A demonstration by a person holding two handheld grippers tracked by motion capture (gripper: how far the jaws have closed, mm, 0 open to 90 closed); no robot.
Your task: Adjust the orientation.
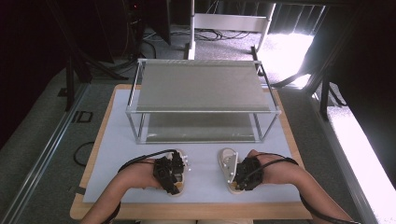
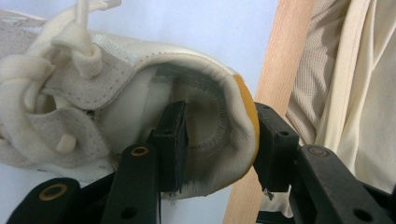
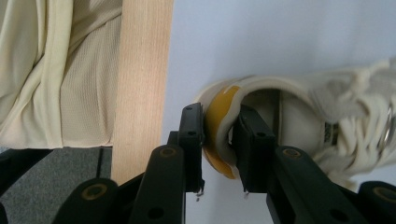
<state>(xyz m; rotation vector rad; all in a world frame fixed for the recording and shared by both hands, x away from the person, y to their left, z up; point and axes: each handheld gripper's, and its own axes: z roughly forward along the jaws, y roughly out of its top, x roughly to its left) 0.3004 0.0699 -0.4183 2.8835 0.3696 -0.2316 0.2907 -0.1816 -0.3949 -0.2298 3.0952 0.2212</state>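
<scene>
Our forearms angle inward; our left gripper point(image 1: 173, 173) and right gripper point(image 1: 243, 175) each stand clamped, jaws nearly closed.

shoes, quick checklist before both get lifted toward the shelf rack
1. Left gripper fingers pinch the left shoe heel, one inside, one outside: ok.
2. Right gripper fingers clamp the right shoe heel at its yellow tab: ok.
3. Both shoes rest flat on the white mat: ok.
4. Shelf rack top and lower shelves bare: ok.
5. Laces clear of the fingers: ok.
6. Grip firm enough to lift: cannot tell.
</scene>
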